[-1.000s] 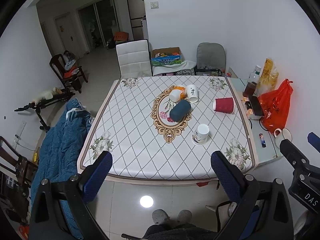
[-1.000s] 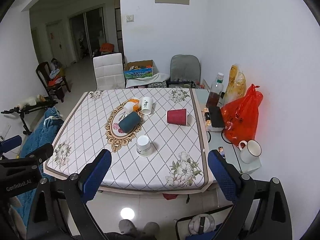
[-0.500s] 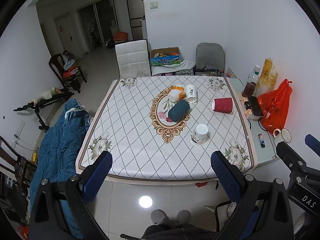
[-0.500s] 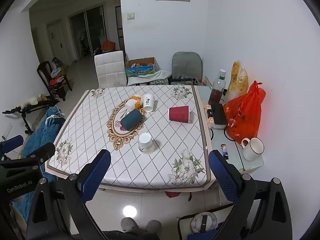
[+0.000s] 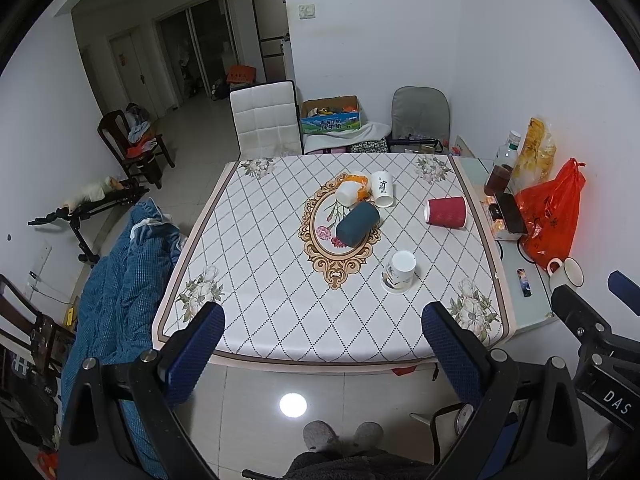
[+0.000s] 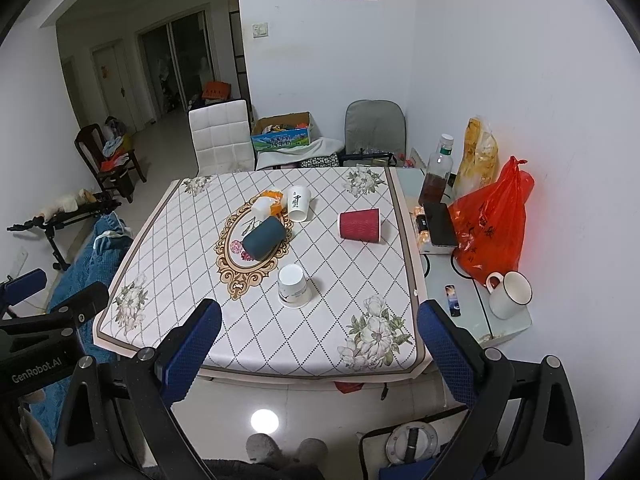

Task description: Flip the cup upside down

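Both grippers held back off the near edge of the table (image 5: 280, 344), well apart from everything on it; left gripper (image 5: 324, 344) jaws wide and empty, right gripper (image 6: 320, 340) jaws wide and empty too. Which cup is the target is a guess: the white paper cup (image 5: 400, 272) near the near right corner already stands rim-down, so likely candidates are the ones on their side — red ribbed paper cup (image 5: 447, 211) by the right edge, dark teal cup (image 5: 357, 224) at the centre medallion, white printed cup (image 5: 382, 188) and a small white cup (image 5: 347, 193) toward the far edge. Paper cups look light, thin-walled, easy to crush, prone to roll; grip across the mid wall with light pinch, not the rim. Teal one looks stiffer, maybe heavier; material unclear. The three central cups lie close together, some touching, with an orange wrapper (image 5: 357, 181) among them — crowded. Red cup has free space around it. Side ledge holds a bottle (image 6: 436, 176), red plastic bag (image 6: 490, 220), mug (image 6: 512, 294), off the reach path.
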### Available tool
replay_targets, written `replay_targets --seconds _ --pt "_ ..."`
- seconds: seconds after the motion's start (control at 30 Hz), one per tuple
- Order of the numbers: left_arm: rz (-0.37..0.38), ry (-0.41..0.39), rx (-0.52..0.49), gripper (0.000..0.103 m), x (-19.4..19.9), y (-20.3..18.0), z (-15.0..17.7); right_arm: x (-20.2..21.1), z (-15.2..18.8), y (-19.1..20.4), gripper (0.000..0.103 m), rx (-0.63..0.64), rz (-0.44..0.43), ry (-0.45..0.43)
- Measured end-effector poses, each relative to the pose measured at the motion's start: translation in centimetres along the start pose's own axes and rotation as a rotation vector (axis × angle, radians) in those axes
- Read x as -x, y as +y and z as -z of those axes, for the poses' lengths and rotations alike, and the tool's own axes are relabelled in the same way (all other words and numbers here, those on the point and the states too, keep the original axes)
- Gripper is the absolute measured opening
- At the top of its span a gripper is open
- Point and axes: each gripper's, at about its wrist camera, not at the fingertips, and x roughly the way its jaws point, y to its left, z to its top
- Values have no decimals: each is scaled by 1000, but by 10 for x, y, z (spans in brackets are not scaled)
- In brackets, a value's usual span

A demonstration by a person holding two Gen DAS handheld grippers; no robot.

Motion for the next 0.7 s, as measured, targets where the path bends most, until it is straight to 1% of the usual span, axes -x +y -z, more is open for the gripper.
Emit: replay_targets --seconds 0.7 --pt "5 5 -2 101 -1 -3 1 -7 1 -1 100 -7 -7 15"
